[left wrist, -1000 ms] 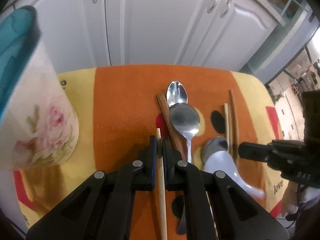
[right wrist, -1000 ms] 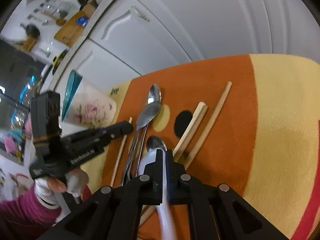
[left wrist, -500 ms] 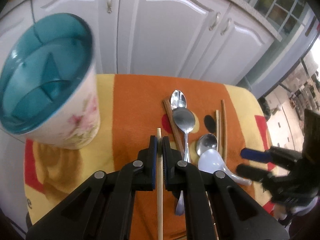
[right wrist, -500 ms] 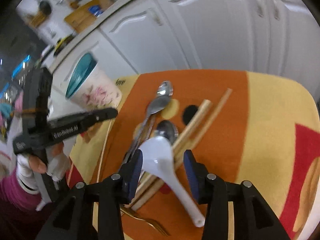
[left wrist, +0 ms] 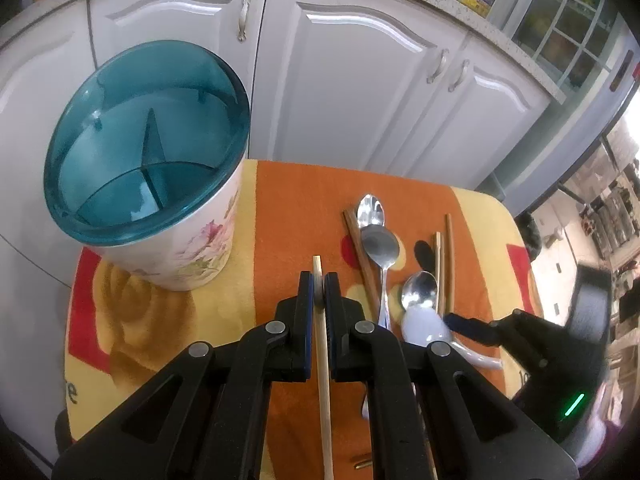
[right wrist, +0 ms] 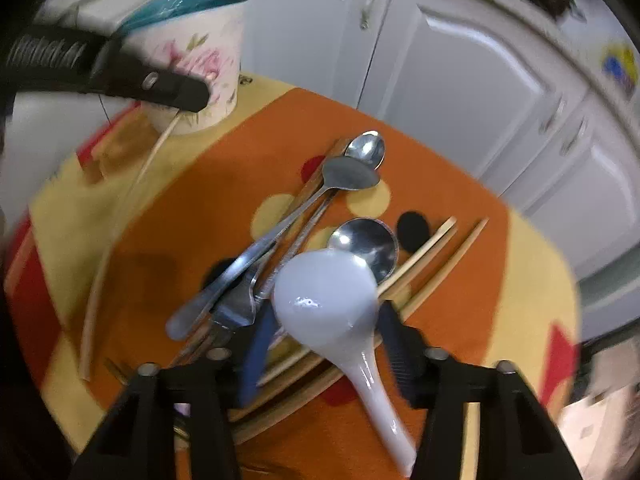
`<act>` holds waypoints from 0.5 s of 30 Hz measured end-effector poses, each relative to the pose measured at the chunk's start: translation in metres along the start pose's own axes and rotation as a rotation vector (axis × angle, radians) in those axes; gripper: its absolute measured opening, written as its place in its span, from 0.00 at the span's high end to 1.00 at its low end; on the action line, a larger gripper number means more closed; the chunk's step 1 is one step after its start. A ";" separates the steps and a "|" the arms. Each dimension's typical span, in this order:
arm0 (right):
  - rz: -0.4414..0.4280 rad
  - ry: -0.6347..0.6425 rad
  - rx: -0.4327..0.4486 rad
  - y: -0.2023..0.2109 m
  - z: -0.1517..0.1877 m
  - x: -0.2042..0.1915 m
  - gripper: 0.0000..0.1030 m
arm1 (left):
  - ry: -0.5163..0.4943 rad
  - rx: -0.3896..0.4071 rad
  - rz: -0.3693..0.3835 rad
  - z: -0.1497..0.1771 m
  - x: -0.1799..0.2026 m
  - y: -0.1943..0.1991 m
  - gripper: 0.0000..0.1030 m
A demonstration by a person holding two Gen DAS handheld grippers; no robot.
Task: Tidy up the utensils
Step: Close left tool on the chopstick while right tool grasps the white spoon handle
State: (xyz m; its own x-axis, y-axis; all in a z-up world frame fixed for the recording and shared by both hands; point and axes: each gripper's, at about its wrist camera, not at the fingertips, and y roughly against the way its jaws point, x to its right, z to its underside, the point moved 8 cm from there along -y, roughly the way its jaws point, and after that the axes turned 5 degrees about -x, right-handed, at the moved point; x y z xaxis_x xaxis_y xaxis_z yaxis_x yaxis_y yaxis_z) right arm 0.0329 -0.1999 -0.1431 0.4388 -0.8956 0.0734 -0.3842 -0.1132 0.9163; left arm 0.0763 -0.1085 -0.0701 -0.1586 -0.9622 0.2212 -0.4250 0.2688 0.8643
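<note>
Right now my left gripper is clamped on a pale wooden chopstick at lower centre, the teal-rimmed floral utensil holder sitting upper left on the orange-and-yellow cloth. My right gripper has just been opening, its jaws apart around the white ceramic soup spoon lying over the steel spoons mid-frame.
</note>
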 end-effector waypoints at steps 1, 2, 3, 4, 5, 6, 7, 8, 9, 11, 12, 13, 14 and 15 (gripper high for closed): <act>-0.079 -0.079 0.008 0.005 -0.001 0.011 0.55 | -0.002 0.003 -0.002 0.000 0.000 0.001 0.96; -0.128 -0.138 0.016 0.010 -0.002 0.022 0.55 | 0.000 0.005 -0.003 0.000 -0.001 0.001 0.96; -0.159 -0.178 0.021 0.013 -0.003 0.030 0.55 | 0.003 0.006 -0.002 0.000 -0.001 0.001 0.96; -0.205 -0.240 0.027 0.017 -0.002 0.044 0.55 | 0.008 0.005 0.001 0.000 -0.001 0.001 0.96; -0.272 -0.330 0.040 0.022 0.001 0.064 0.55 | 0.009 0.004 0.002 0.000 0.000 0.000 0.96; -0.309 -0.396 0.046 0.023 0.004 0.079 0.55 | 0.009 0.003 0.003 0.000 0.001 -0.001 0.96; -0.332 -0.456 0.048 0.022 0.009 0.093 0.55 | 0.008 0.002 0.003 0.000 0.003 -0.002 0.96; -0.344 -0.505 0.046 0.019 0.015 0.106 0.56 | 0.007 0.001 0.004 0.000 0.004 -0.003 0.96; -0.349 -0.546 0.038 0.016 0.021 0.117 0.58 | 0.005 -0.002 0.006 0.000 0.006 -0.004 0.96; -0.354 -0.600 0.001 0.006 0.033 0.133 0.58 | -0.006 -0.006 0.007 0.000 0.011 -0.005 0.96; -0.365 -0.619 -0.011 0.005 0.037 0.137 0.55 | -0.013 -0.008 0.004 0.000 0.012 -0.006 0.96; -0.366 -0.633 -0.007 0.007 0.040 0.140 0.50 | -0.016 -0.009 0.003 0.000 0.013 -0.006 0.96; -0.353 -0.636 0.002 0.008 0.042 0.144 0.50 | -0.018 -0.010 0.001 -0.001 0.014 -0.007 0.96; -0.328 -0.630 0.011 0.012 0.042 0.150 0.49 | -0.017 -0.011 0.000 -0.001 0.014 -0.007 0.96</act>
State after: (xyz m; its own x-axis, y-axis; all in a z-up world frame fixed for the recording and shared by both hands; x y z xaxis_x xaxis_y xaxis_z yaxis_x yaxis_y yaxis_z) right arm 0.0593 -0.3535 -0.1376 -0.0191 -0.8927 -0.4503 -0.3224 -0.4208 0.8479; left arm 0.0777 -0.1244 -0.0730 -0.1737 -0.9614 0.2134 -0.4150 0.2680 0.8694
